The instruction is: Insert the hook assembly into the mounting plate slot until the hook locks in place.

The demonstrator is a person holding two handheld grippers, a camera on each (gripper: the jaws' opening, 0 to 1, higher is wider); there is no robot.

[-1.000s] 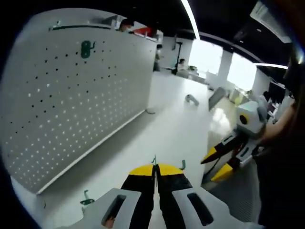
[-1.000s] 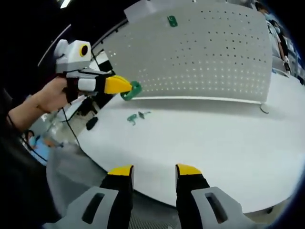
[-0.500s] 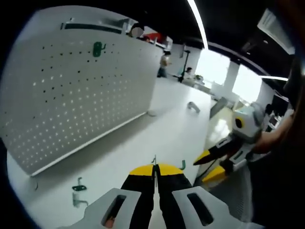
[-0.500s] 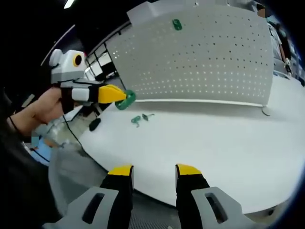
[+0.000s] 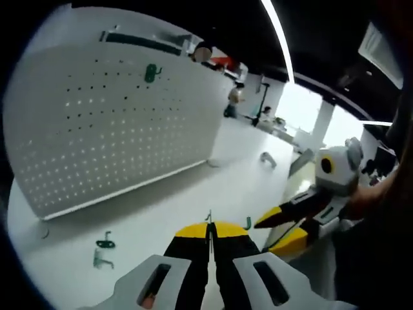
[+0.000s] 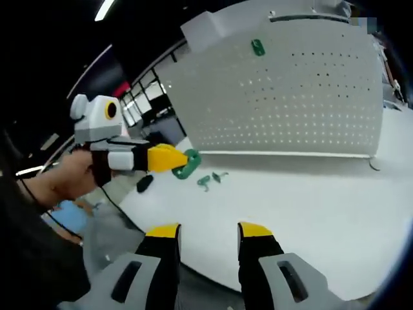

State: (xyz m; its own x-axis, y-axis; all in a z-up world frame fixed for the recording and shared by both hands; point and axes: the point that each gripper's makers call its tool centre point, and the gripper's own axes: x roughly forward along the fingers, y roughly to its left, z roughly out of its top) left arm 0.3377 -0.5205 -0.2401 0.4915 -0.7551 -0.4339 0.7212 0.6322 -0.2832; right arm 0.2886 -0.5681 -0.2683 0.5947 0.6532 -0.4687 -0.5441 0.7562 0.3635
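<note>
A white pegboard mounting plate (image 5: 122, 129) stands upright on the white table, with one green hook (image 5: 151, 72) mounted near its top. My left gripper (image 5: 210, 230) is shut on a green hook assembly (image 5: 248, 223), whose tips poke out past the jaws. In the right gripper view the left gripper (image 6: 175, 159) holds that hook assembly (image 6: 188, 165) in the air, left of the pegboard (image 6: 303, 97) and away from it. My right gripper (image 6: 208, 232) is open with nothing between its jaws. It also shows, open, at the right of the left gripper view (image 5: 264, 236).
Two loose green hooks (image 5: 102, 252) lie on the table (image 5: 193, 194) in front of the pegboard, also in the right gripper view (image 6: 208, 181). A dark object (image 6: 144, 183) sits near the table's left edge. A grey part (image 5: 268, 158) lies further back. People stand in the background.
Both views have swung as the hands moved, so the pegboard sits differently in each. The left gripper still holds the hook assembly, and the right gripper stays open.
</note>
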